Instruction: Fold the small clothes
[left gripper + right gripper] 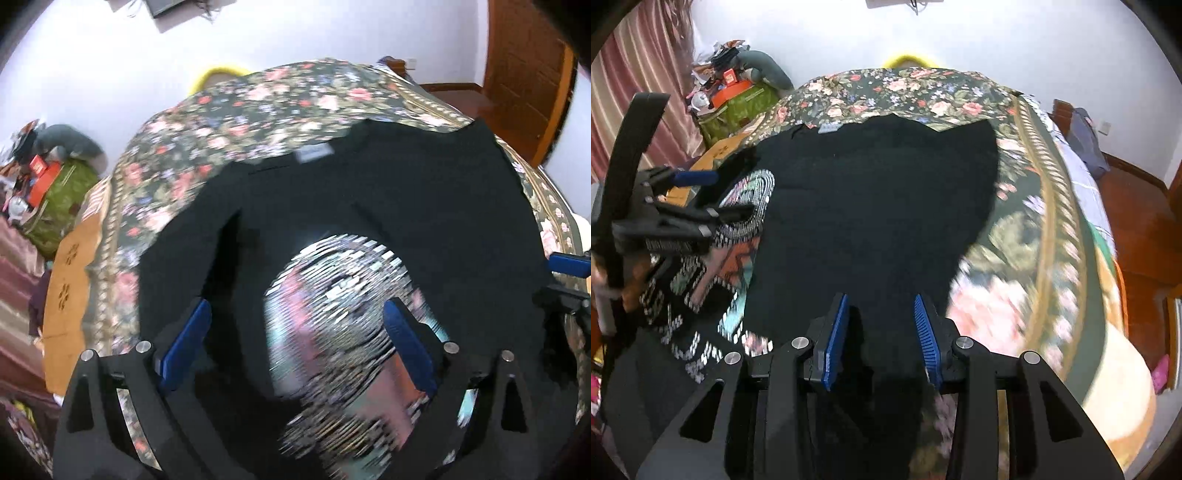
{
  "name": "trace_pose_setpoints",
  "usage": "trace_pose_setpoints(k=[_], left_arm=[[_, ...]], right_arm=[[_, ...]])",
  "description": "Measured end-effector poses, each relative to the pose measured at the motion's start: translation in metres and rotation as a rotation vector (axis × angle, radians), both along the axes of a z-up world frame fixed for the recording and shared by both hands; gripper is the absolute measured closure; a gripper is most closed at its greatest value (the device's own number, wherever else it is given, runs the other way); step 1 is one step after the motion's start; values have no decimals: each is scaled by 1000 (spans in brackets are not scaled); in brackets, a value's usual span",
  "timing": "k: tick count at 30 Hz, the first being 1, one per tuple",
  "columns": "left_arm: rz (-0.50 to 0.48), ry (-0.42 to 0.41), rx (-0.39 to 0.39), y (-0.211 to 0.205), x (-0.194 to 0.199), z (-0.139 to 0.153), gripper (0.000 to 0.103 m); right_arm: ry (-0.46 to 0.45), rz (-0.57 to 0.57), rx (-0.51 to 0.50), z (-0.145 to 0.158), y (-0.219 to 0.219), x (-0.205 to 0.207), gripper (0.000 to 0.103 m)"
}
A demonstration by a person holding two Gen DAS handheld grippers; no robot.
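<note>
- The black T-shirt (388,192) with a shiny, streaky chest print (343,314) lies flat on a floral bedspread (236,110).
- Its neck label (314,152) points away from the cameras, long axis running toward the white wall (997,44).
- The left gripper (295,328) is spread wide above the print; the right gripper (881,325) is parted over plain black cloth.
- Wooden floor (1137,221) and striped curtain (639,74) flank the bed.

Floral bedspread (923,92), green bag (59,199) w/ red box (42,175) atop.
</note>
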State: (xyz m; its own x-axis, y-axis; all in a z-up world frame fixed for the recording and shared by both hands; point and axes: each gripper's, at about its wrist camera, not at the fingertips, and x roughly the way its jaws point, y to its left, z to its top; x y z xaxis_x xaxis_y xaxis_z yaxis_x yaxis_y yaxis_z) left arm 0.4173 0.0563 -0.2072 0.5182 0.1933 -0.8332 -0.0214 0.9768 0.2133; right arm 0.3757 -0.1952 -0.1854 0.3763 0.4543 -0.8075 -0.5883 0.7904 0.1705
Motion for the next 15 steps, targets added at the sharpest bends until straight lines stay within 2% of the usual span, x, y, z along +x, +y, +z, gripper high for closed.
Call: trace_pose_setpoints(k=[4, 8, 12, 15], left_arm=[[51, -13, -20, 32, -33, 17, 8], [111, -7, -49, 63, -74, 27, 8], [164, 14, -79, 87, -116, 27, 8], [194, 43, -118, 102, -145, 19, 8]], right_arm=[[-21, -14, -26, 10, -19, -19, 57], [-32, -54, -20, 23, -37, -37, 43], [-21, -95, 8, 29, -53, -52, 38], [23, -118, 36, 21, -59, -65, 36]])
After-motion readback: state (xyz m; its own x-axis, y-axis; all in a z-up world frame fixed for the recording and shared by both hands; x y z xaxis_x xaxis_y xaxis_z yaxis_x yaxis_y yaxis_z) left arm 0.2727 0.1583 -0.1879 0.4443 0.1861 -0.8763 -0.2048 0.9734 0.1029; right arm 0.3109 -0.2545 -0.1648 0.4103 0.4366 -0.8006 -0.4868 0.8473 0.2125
